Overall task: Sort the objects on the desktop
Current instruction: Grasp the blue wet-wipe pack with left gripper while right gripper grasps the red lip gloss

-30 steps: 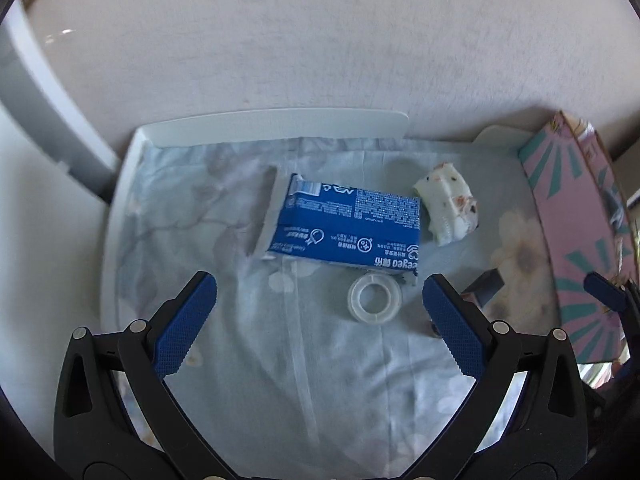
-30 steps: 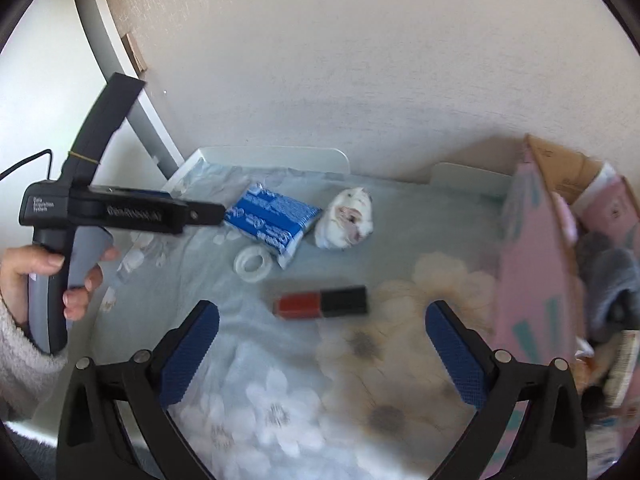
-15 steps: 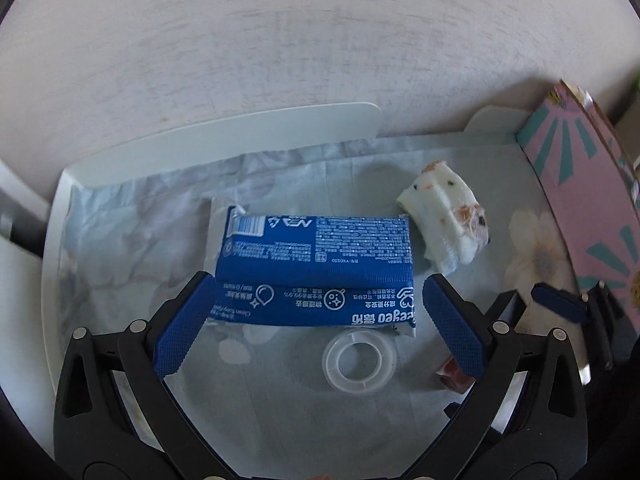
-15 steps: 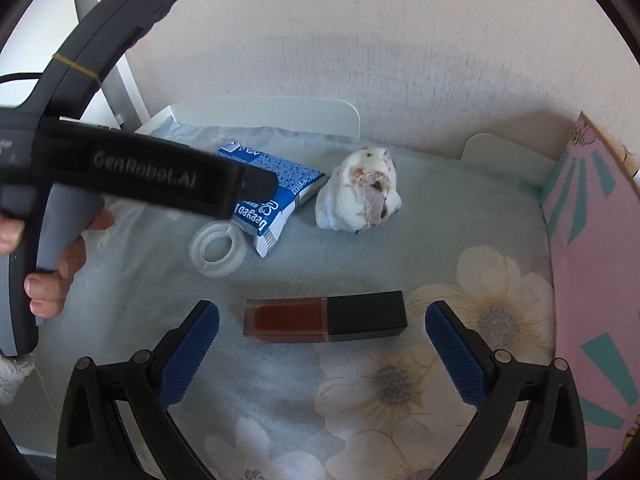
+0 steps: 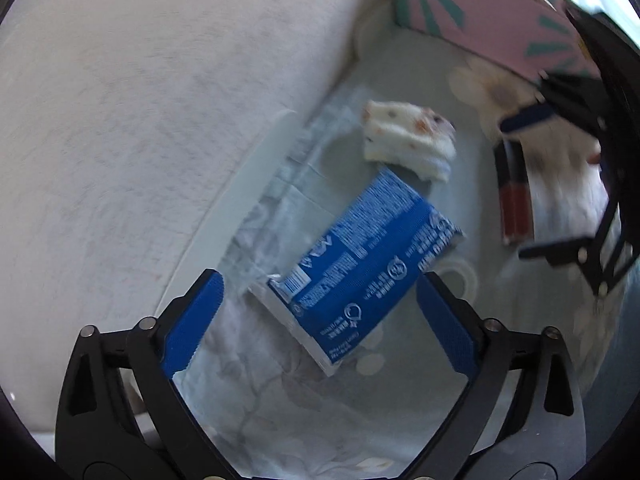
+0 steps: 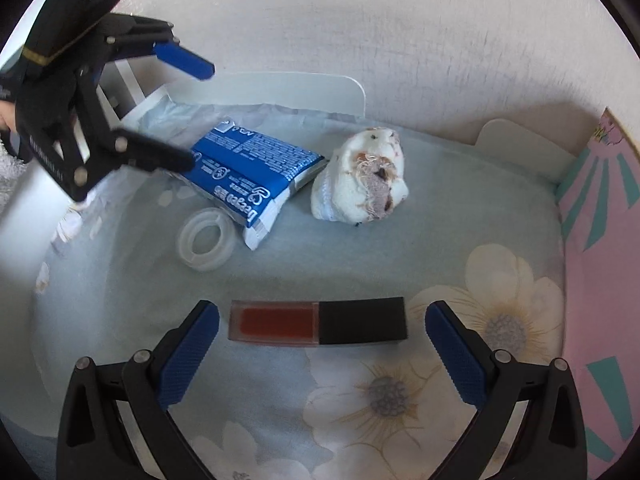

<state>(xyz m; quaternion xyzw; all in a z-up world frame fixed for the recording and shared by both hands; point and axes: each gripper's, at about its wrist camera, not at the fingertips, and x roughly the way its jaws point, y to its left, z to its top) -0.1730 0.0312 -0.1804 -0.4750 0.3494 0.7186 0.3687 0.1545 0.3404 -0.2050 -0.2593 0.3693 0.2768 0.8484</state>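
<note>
A blue tissue packet (image 5: 360, 264) lies flat on the floral cloth. My left gripper (image 5: 318, 284) points down over it with its jaws closing. The packet is between the blue pads, which do not touch it. The right wrist view shows that gripper (image 6: 196, 116) above the packet's (image 6: 252, 168) left end. My right gripper (image 6: 322, 312) is open, low over a red lip gloss tube with a black cap (image 6: 318, 322), which lies crosswise between its fingers. A clear tape ring (image 6: 206, 238) sits beside the packet. A white patterned cloth bundle (image 6: 362, 178) lies behind.
A pink box with teal rays (image 6: 600, 240) stands along the right side. The white raised rim (image 6: 280, 88) of the surface runs along the back, against a pale wall. A hand holds the left gripper's handle at the far left.
The left gripper has rolled, so the packet now lies diagonally in its view, and has come closer over it. The right gripper has come down towards the lip gloss tube.
</note>
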